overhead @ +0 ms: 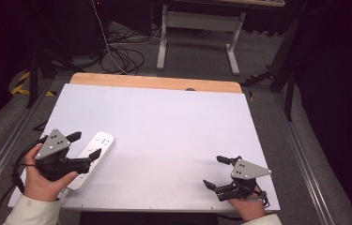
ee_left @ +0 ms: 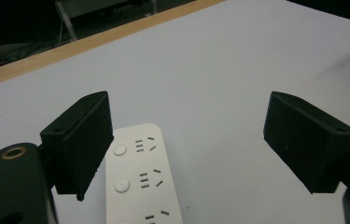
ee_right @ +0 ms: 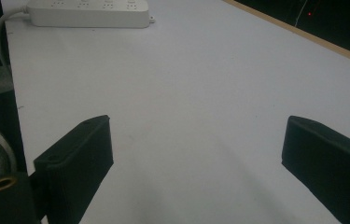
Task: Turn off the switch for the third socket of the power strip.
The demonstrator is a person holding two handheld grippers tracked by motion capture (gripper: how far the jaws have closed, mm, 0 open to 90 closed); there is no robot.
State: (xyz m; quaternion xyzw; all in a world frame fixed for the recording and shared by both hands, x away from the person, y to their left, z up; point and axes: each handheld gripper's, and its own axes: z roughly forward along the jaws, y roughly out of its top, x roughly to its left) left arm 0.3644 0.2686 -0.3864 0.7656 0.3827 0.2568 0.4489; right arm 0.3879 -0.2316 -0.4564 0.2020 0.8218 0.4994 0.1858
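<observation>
On table [overhead: 173, 126]: one power strip [overhead: 94, 157], two open claws.

white power strip [overhead: 93, 158] flat on table's left, w/ cord.

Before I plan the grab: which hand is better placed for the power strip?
Left. The left gripper hangs open over the power strip; the right gripper is far across the table.

Overhead camera looks down; both gripper cameras skim low, sharing the power strip [overhead: 94, 157].
</observation>
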